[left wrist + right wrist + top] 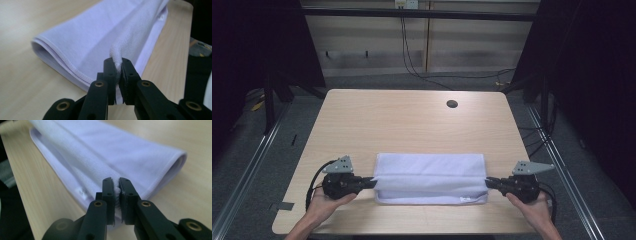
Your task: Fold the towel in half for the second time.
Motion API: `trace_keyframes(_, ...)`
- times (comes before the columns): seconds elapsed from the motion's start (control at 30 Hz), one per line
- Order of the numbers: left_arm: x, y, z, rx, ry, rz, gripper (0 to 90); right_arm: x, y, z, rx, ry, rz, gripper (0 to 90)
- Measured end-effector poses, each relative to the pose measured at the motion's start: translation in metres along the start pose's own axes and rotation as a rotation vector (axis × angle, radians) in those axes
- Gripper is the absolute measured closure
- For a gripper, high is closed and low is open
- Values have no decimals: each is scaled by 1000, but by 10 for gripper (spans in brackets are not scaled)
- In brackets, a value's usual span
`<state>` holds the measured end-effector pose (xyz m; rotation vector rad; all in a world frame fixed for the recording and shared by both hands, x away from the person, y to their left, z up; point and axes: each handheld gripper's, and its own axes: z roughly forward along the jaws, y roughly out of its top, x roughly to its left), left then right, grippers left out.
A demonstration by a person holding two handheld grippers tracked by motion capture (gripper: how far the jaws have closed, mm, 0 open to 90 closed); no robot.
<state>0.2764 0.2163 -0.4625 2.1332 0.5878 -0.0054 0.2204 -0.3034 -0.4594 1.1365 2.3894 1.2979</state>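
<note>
1. Near the camera's edge, the pale wooden surface [412, 120] carries everything; a round cable hole [452, 104] sits far right of centre.
2. White folded towel [430, 177] lies along the near middle of the surface, with its upper layer doubled over towards the near edge.
3. Left claw [373, 183] is clamped on the towel's left end fold [117, 63].
4. Right claw [488, 183] is pinched on the towel's right end [117, 190].
</note>
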Motion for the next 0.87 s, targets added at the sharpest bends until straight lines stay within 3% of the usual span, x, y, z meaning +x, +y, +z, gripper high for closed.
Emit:
trace_keyframes(0.07, -2, -7, 4, 42, -39, 6, 818, 3, -13, 0, 49, 18, 10, 773)
trace_keyframes(0.13, -3, -11, 5, 79, -80, 18, 802, 6, -21, -1, 80, -10, 2, 732)
trace_keyframes(0.2, -3, -14, 5, 86, -88, 9, 776, 8, -29, -2, 97, 9, 11, 691)
trace_keyframes(0.27, -7, -20, 8, 123, -119, 2, 746, 12, -35, -2, 119, 10, 20, 660)
trace_keyframes(0.3, -9, -22, 10, 151, -119, 17, 733, 12, -37, 0, 147, 21, 19, 642)
trace_keyframes(0.37, -14, -26, 12, 153, -104, 23, 709, 13, -43, 5, 194, 23, 24, 615)
trace_keyframes(0.43, -19, -25, 10, 134, -108, 24, 651, 14, -43, 3, 176, 3, 23, 557)
trace_keyframes(0.5, -18, -23, 2, 81, -76, 12, 570, 14, -41, -3, 118, -8, 38, 497)
trace_keyframes(0.57, -10, -20, -11, -38, -30, -52, 496, 13, -38, -9, 54, -24, 60, 450)
trace_keyframes(0.67, 9, -19, -21, -149, 35, -141, 444, 10, -33, -18, -47, -78, 76, 409)
trace_keyframes(0.7, 14, -19, -22, -161, 35, -143, 490, 8, -32, -21, -89, -131, 92, 413)
trace_keyframes(0.73, 21, -19, -20, -159, 89, -134, 507, 7, -30, -22, -110, -159, 98, 423)
trace_keyframes(0.77, 25, -19, -19, -164, 100, -155, 478, 2, -29, -23, -131, -195, 95, 414)
trace_keyframes(0.8, 28, -20, -19, -169, 89, -185, 460, -1, -28, -22, -134, -213, 100, 403)
trace_keyframes(0.87, 28, -21, -19, -164, 108, -181, 414, -8, -31, -22, -144, -235, 133, 398)
